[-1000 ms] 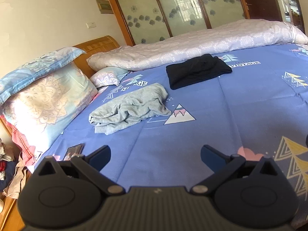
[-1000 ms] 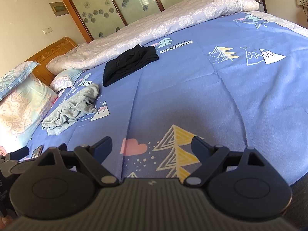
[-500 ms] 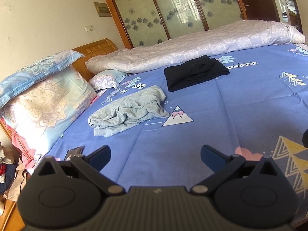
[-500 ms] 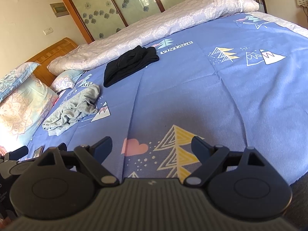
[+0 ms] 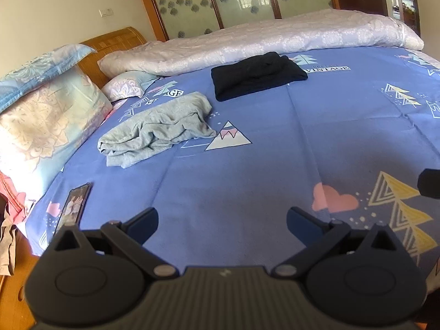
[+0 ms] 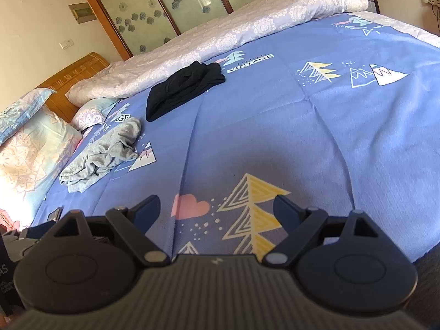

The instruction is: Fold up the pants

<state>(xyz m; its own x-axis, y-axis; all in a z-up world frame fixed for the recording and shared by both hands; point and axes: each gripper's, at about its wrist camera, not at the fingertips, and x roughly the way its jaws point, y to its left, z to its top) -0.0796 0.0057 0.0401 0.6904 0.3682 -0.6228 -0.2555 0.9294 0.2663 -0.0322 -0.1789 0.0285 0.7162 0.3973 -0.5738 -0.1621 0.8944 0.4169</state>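
While both jaws gape empty, left gripper (image 5: 222, 224), right gripper (image 6: 217, 209), crumpled grey pants (image 5: 158, 130) on bed (image 5: 316, 143).

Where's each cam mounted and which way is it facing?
Left wrist: on the left tongs, angled down across the blue patterned bedsheet; own open fingers and a tip of the other tongs show.
Right wrist: on the right tongs, same heading; open fingers show.
Shared: crumpled grey pants, folded black garment.

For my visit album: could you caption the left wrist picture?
Open left gripper hovers over a blue patterned bedsheet, facing crumpled grey pants and folded black garment.
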